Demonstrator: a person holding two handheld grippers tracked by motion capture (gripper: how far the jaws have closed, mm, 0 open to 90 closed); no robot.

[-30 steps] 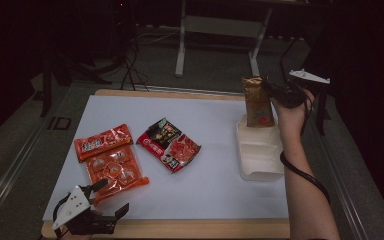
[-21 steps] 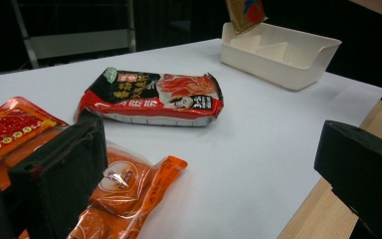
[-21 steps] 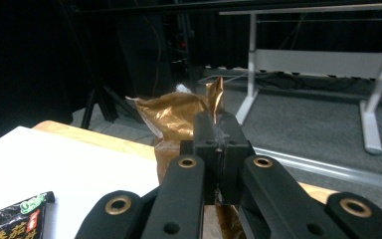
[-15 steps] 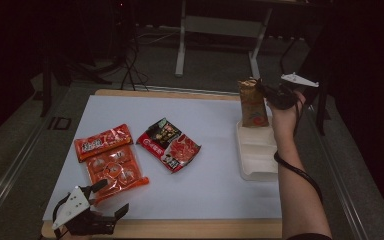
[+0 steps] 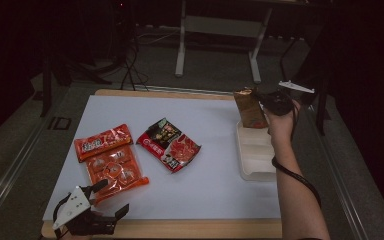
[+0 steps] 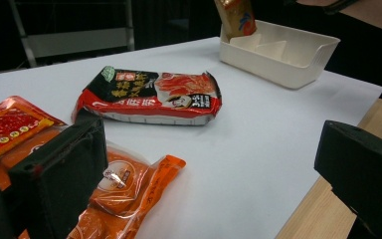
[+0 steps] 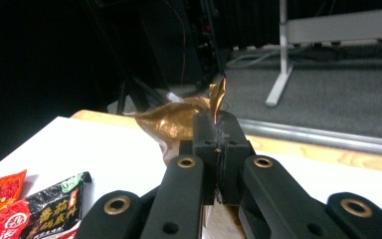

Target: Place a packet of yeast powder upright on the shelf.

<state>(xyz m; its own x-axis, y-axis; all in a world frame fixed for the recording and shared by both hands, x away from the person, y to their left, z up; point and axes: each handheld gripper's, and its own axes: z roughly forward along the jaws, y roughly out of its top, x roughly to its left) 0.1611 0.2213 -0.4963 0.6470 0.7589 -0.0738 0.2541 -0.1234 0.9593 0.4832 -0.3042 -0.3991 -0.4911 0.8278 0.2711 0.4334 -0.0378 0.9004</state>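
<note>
My right gripper (image 5: 265, 101) is shut on the top edge of a gold-brown snack pouch (image 5: 250, 107), which hangs upright over the far end of a white divided tray (image 5: 255, 167) at the table's right. In the right gripper view the pinched pouch (image 7: 174, 122) sticks up past the closed jaws (image 7: 219, 134). My left gripper (image 5: 109, 197) rests open at the front left corner of the table, next to an orange packet (image 5: 112, 169). In the left gripper view its jaws stand wide apart around bare table, and the pouch (image 6: 236, 17) dips into the tray (image 6: 283, 67).
A long orange bar wrapper (image 5: 102, 141) and a red-and-black noodle packet (image 5: 169, 145) lie on the white tabletop (image 5: 215, 190). The wooden table edge (image 5: 180, 230) runs along the front. A metal stand (image 5: 220, 30) is on the floor behind.
The right gripper has carried the pouch back and slightly left, from lower over the tray to higher above the tray's far end. The left gripper has stayed still.
</note>
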